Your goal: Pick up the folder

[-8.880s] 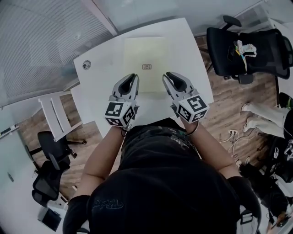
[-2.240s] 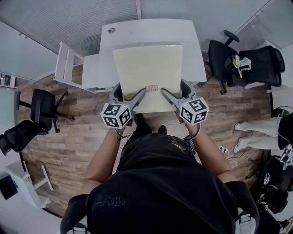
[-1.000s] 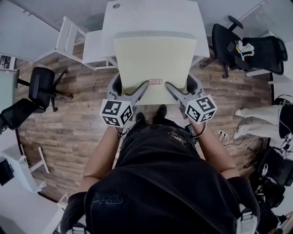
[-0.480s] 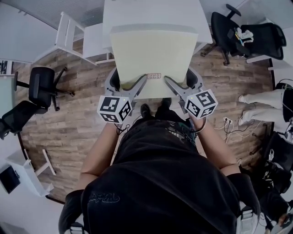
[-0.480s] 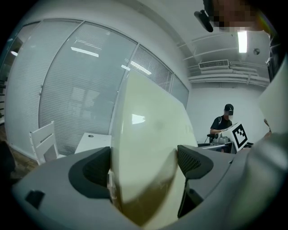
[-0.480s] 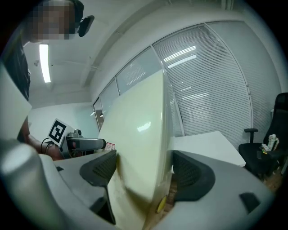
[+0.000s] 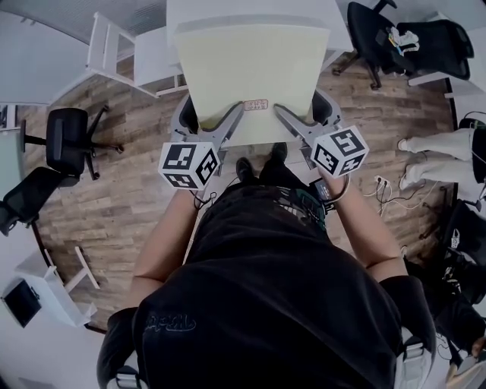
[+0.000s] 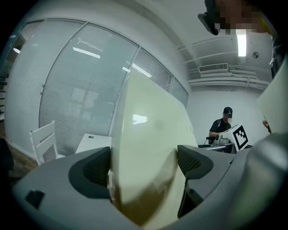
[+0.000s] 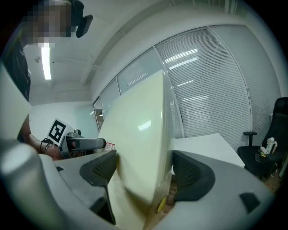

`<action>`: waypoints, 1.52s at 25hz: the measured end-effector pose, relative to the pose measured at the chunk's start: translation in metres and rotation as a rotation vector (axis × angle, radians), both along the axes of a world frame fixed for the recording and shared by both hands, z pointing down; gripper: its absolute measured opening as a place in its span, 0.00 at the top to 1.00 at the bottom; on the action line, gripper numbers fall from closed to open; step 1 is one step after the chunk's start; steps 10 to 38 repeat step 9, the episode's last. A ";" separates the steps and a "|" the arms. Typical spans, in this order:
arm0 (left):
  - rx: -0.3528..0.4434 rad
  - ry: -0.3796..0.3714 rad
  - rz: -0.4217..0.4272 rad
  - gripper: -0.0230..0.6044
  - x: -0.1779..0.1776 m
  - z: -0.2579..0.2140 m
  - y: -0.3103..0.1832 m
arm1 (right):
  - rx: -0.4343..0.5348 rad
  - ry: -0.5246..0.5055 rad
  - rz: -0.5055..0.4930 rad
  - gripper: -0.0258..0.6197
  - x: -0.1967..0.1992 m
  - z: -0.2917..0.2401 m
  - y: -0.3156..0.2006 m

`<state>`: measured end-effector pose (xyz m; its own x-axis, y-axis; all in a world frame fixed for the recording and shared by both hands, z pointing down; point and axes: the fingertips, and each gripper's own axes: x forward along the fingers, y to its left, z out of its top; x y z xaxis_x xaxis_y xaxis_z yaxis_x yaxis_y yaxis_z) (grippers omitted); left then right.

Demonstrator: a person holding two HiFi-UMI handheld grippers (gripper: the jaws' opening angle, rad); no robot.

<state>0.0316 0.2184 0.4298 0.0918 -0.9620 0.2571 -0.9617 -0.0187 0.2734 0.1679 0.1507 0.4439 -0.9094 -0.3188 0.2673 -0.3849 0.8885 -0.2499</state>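
Folder [image 7: 250, 76], pale yellow, hangs in the air in front of the person, over the wooden floor [image 7: 137, 152], with the white tabletop [image 7: 250, 7] beyond it. The left gripper [image 7: 209, 121] and right gripper [image 7: 304, 118] each pinch its near edge, fingers [image 8: 92, 168] pressed against both faces.

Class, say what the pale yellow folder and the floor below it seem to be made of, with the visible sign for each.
The folder: probably smooth plastic or coated card, semi-gloss; light glints off it in both gripper views. The floor: matt wood-look planks with grain and seams; real wood or laminate, unclear.
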 end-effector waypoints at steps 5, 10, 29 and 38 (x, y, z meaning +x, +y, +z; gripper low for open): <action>0.015 -0.004 0.006 0.22 0.001 -0.001 -0.001 | -0.006 0.000 0.007 0.38 0.002 0.000 0.001; 0.017 -0.002 0.013 0.22 0.004 0.000 -0.001 | -0.014 -0.008 0.015 0.38 0.007 0.001 0.001; 0.017 -0.002 0.013 0.22 0.004 0.000 -0.001 | -0.014 -0.008 0.015 0.38 0.007 0.001 0.001; 0.017 -0.002 0.013 0.22 0.004 0.000 -0.001 | -0.014 -0.008 0.015 0.38 0.007 0.001 0.001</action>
